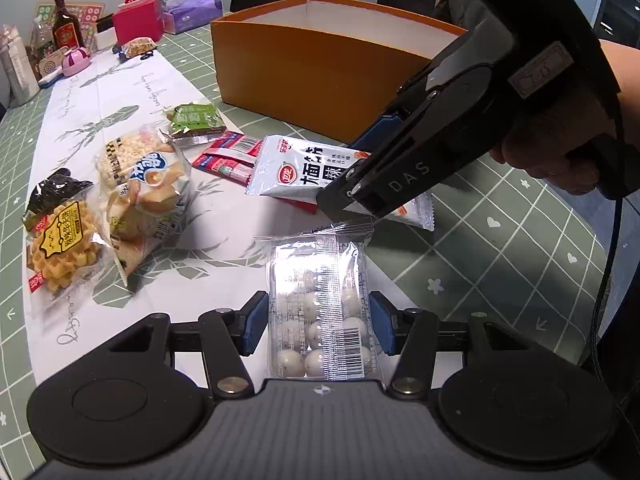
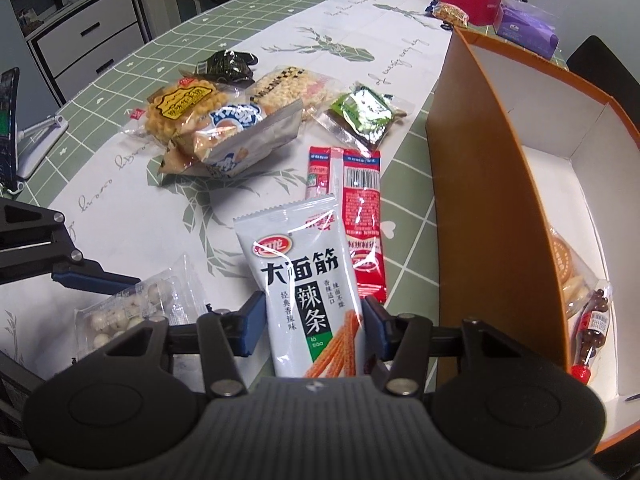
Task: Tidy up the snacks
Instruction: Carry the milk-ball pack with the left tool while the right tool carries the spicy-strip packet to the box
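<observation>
Here the left gripper [image 1: 319,322] pinches a clear pack of white balls [image 1: 320,312] on the table runner [image 1: 120,92], while the right gripper [image 2: 313,322] pinches a white spicy-strip packet [image 2: 304,280] lying partly over a red packet [image 2: 362,216], just beside the orange box [image 2: 492,216].

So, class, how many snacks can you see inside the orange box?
2: a biscuit packet lying against the near wall, and a brown-ball packet right beside it, closer to the camera. The wall of the box may hide more.
</observation>
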